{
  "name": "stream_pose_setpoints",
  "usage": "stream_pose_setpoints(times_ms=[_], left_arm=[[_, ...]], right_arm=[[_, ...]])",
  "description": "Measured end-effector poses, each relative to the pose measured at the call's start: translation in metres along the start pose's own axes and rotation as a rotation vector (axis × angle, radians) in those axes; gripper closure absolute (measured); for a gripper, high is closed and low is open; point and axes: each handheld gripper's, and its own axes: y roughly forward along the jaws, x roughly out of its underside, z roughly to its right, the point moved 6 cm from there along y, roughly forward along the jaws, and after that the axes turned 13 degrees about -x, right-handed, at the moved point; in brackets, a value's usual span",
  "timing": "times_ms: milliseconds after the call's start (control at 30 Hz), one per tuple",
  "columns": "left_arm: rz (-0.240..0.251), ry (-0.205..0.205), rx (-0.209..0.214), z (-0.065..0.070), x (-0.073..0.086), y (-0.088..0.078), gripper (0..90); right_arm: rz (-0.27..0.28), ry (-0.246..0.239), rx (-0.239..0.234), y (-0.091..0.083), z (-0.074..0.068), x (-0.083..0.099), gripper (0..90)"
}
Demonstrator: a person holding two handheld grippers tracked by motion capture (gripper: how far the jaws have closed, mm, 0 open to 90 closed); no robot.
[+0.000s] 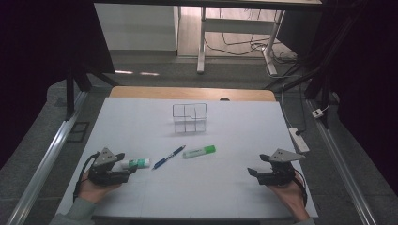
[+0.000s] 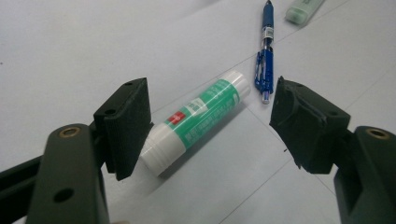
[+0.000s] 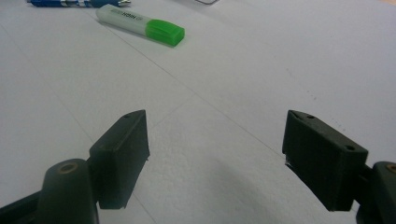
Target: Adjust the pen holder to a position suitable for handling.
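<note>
Room's dim, dark curtains either side. Grey floor beyond the table, with a white desk frame (image 1: 202,42) at the back, loose cables under it, and a power strip (image 1: 299,139) on the floor off the right edge.

Table (image 1: 155,93) is wood, nearly all covered by a white sheet (image 1: 225,187) with faint grid lines. Metal rails run along both sides.

Far centre of the sheet: small wire rack (image 1: 189,117), upright, divided into compartments. Nearer, in a rough row: green highlighter (image 1: 199,151) in the middle, blue pen (image 1: 168,157) just left of it and angled, then a glue stick (image 1: 135,163) furthest left. All lying flat.

Left gripper (image 1: 127,165) is low on the sheet, jaws apart. The glue stick lies between them, its near end right beside one pad (image 2: 126,126); the other pad stands clear of it. No squeeze visible.

Right gripper (image 1: 261,165) is well off to the right, jaws wide apart over bare sheet.
</note>
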Motion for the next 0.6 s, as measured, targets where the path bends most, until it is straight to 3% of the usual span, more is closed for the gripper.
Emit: stream_pose_setpoints(times_ms=[600], left_arm=[[0.011, -0.005, -0.01, -0.0003, -0.0056, 0.0003, 27.9]], right_arm=[[-0.005, -0.008, -0.008, 0.0026, -0.002, -0.0011, 22.5]])
